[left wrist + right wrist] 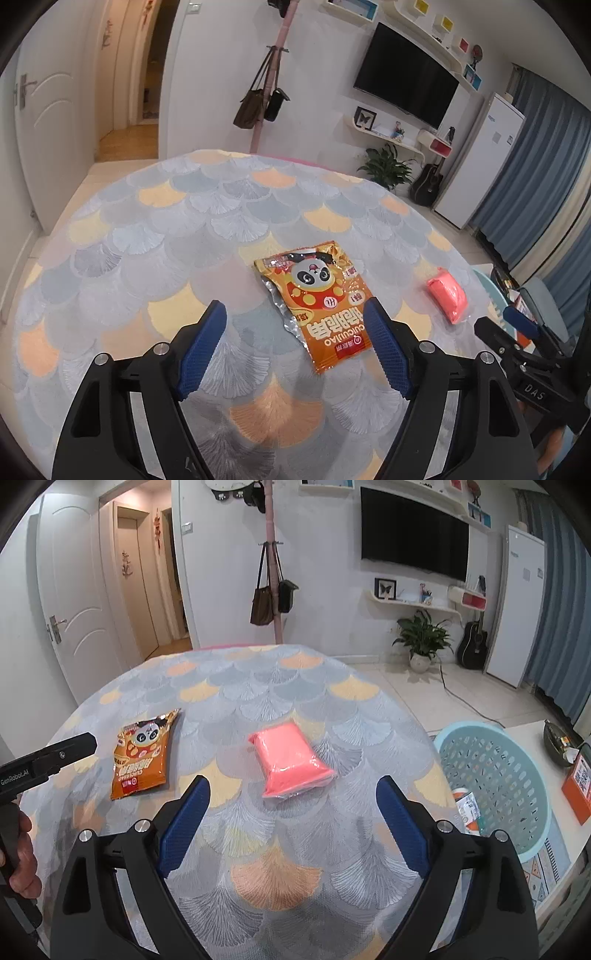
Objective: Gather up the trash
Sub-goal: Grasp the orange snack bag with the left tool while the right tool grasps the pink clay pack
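An orange snack wrapper with a panda print [320, 302] lies flat on the round patterned table [184, 236]. My left gripper [295, 314] is open and empty just above it, the wrapper's near end between the blue fingers. A pink plastic-wrapped pack [291, 762] lies mid-table; it also shows in the left wrist view [447, 295]. My right gripper [293, 788] is open and empty just short of the pack. The wrapper also shows in the right wrist view [144, 757]. A light blue perforated basket [491, 775] stands right of the table, with some items inside.
A low white table [546, 760] with a bowl and an orange box stands beyond the basket. A pink coat stand with bags [271, 590], a potted plant [423, 638], a guitar and a white fridge [517, 605] line the far wall.
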Motion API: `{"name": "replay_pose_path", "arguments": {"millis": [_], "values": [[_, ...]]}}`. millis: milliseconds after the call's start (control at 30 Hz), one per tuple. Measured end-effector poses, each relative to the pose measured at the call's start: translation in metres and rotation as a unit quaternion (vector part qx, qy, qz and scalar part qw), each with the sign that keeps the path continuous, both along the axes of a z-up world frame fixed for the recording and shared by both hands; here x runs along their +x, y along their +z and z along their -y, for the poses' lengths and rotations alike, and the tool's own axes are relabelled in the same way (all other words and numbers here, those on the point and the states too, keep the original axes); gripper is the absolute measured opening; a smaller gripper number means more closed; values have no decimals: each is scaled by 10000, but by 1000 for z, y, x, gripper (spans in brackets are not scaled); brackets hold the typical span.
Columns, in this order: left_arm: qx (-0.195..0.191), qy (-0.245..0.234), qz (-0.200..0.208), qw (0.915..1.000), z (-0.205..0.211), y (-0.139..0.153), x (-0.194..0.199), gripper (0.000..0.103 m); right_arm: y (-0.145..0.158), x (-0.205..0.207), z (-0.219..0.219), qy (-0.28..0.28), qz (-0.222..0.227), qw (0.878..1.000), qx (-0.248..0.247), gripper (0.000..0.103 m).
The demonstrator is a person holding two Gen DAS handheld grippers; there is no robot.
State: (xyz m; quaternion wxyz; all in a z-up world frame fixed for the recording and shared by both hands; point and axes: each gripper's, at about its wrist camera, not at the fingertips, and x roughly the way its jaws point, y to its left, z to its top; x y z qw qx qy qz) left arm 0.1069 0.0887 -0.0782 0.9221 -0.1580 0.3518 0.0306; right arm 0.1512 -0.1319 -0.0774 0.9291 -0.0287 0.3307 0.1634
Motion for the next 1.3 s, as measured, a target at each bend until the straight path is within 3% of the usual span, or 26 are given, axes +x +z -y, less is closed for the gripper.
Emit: {"name": "replay_pose_path", "arguments": {"millis": [933, 1300], "values": [[-97, -65, -188, 9998, 6, -7, 7, 75, -21, 21, -19, 181, -769, 9957, -492, 86], [-89, -106, -322, 9994, 11, -10, 10, 75, -24, 18, -24, 272, -756, 9948, -626, 34]]}}
